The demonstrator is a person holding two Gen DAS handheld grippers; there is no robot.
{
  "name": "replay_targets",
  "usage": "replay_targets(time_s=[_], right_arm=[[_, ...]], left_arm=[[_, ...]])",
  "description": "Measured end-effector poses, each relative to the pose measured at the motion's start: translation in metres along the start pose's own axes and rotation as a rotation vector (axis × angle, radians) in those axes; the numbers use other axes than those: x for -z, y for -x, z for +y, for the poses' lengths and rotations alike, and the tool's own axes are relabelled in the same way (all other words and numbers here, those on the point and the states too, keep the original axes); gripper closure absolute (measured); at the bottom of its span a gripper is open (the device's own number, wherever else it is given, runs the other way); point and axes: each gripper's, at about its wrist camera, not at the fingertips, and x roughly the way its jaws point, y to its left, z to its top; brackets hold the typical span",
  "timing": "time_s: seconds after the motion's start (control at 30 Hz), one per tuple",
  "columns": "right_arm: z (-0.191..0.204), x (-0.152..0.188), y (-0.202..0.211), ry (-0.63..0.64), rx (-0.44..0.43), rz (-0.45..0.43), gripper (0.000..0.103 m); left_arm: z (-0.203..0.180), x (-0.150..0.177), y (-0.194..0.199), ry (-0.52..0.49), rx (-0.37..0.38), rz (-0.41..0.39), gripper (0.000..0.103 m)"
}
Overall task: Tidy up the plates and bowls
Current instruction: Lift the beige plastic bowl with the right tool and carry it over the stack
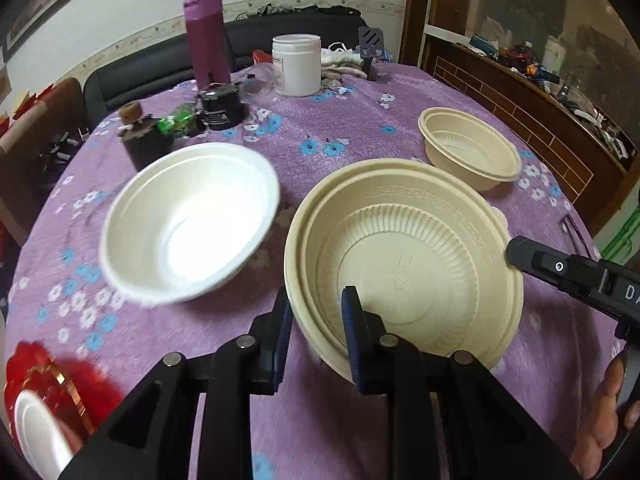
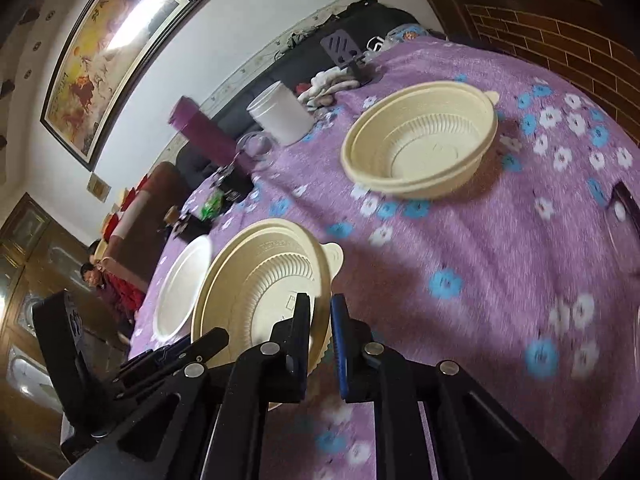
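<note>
A large cream bowl (image 1: 404, 264), which looks like two nested ones, sits near the front of the purple flowered table (image 1: 344, 128). My left gripper (image 1: 318, 304) is shut on its near rim, one finger outside and one inside. My right gripper (image 2: 320, 314) is shut on the same bowl (image 2: 260, 280), pinching the rim close to its tab; it also enters the left wrist view as the right gripper (image 1: 516, 252). A white bowl (image 1: 188, 224) lies to the left, and a smaller cream bowl (image 1: 468, 148) stands at the far right, also visible as the smaller cream bowl (image 2: 420, 140).
A purple flask (image 1: 206, 36), a white jar (image 1: 296, 64), a black jar (image 1: 220, 108) and small clutter line the table's far side. A red plate (image 1: 44, 376) with white dishware lies at the near left edge. A dark sofa (image 1: 160, 64) stands behind; a person (image 2: 92, 276) sits beyond the table.
</note>
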Motion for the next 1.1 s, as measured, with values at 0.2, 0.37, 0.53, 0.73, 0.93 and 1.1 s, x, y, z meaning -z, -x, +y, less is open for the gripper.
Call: replay_targets(time_s=[0.2, 0.37, 0.53, 0.73, 0.93, 1.1], right_arm=[[0.026, 0.038, 0.022, 0.031, -0.032, 0.03, 0.091], [0.042, 0.076, 0.028, 0.043, -0.063, 0.095, 0.091], [0.048, 0.099, 0.026, 0.049, -0.058, 0.134, 0.091], [0.055, 0.104, 0.02, 0.096, -0.026, 0.133, 0.089], [0.065, 0.107, 0.02, 0.178, 0.029, 0.103, 0.087], [0.067, 0.108, 0.025, 0.213, 0.047, 0.085, 0.087]], left_arm=[[0.013, 0.043, 0.044, -0.021, -0.011, -0.028, 0.071], [0.028, 0.079, 0.064, 0.006, 0.015, -0.001, 0.068], [0.035, 0.094, 0.064, 0.018, 0.014, 0.006, 0.068], [0.041, 0.098, 0.058, 0.03, 0.024, -0.002, 0.067], [0.042, 0.095, 0.055, 0.021, -0.004, -0.026, 0.06], [0.045, 0.094, 0.059, 0.024, -0.023, -0.061, 0.059]])
